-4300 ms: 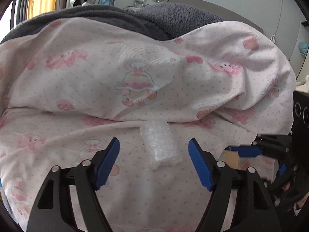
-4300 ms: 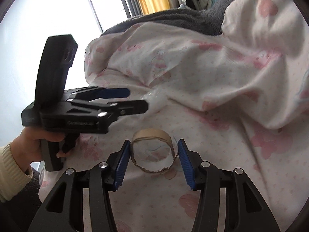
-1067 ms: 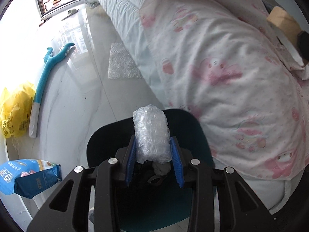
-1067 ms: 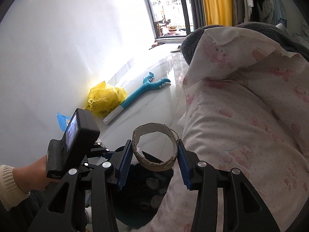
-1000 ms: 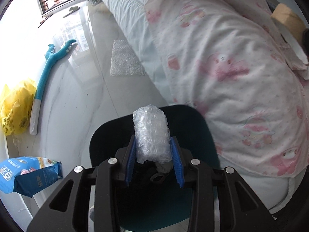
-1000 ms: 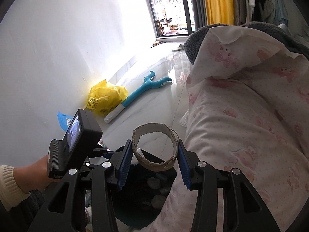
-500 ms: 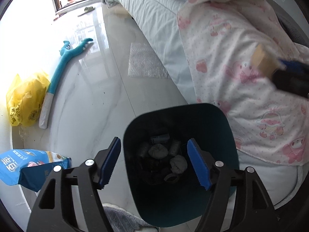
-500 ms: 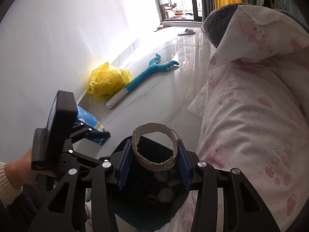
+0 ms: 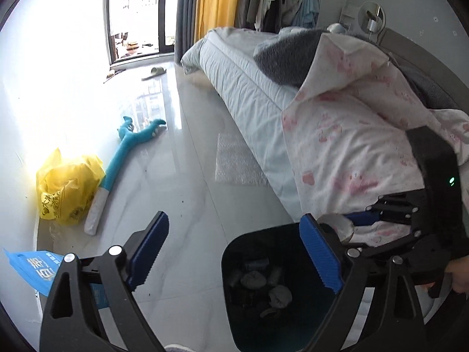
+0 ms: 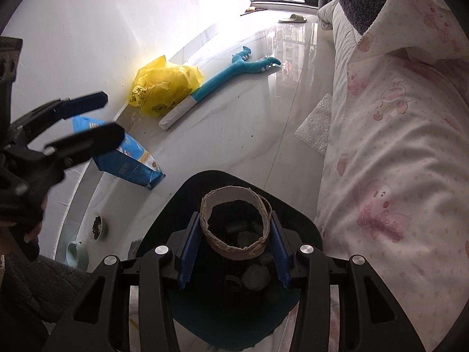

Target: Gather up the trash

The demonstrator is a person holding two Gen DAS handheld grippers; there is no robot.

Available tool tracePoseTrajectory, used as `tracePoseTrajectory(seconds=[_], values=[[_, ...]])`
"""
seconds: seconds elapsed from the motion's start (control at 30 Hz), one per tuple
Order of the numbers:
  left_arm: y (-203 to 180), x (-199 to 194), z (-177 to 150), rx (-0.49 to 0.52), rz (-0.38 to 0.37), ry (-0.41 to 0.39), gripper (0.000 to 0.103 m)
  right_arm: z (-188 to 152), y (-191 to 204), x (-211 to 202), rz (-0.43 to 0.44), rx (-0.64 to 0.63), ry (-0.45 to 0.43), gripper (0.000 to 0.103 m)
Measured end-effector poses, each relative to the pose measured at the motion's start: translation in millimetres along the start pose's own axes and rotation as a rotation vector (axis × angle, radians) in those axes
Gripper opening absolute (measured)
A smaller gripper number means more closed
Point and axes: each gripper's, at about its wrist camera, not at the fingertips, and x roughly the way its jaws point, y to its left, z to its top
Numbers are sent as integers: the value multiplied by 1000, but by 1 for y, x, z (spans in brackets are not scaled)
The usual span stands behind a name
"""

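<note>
Over the dark bin, at 12 o'clock from my right gripper, I hold the cardboard ring pinched across its sides between the pads. If I release off-centre, the ring could clip the rim and roll onto the floor; the bedsheet at 3 o'clock crowds that side. My left gripper is empty, jaws opening wide with nothing between them, the bin mouth at its 4 o'clock. A bubble-wrap sheet lies on the floor beside the bed, uncollected.
</note>
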Motion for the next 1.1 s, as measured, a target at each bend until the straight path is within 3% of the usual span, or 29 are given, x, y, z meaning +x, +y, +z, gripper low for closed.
tracePoseTrajectory(seconds=[0.3, 0.33, 0.4, 0.5, 0.8, 1.1], values=[[-3, -48, 26, -37, 7, -170, 96, -4, 8, 14, -13, -21, 74, 48], [-4, -52, 29, -41, 4, -184, 96, -5, 9, 15, -16, -24, 80, 51], [-9, -59, 33, -32, -2, -205, 96, -9, 9, 14, -22, -26, 87, 67], [-18, -68, 38, -6, 4, -236, 96, -10, 8, 9, -16, -24, 80, 68], [-46, -102, 47, 6, -8, -353, 97, -13, 4, -36, -20, -7, -40, 69], [-82, -128, 39, 29, 25, -437, 100, -46, -1, -118, -110, 51, -279, 80]])
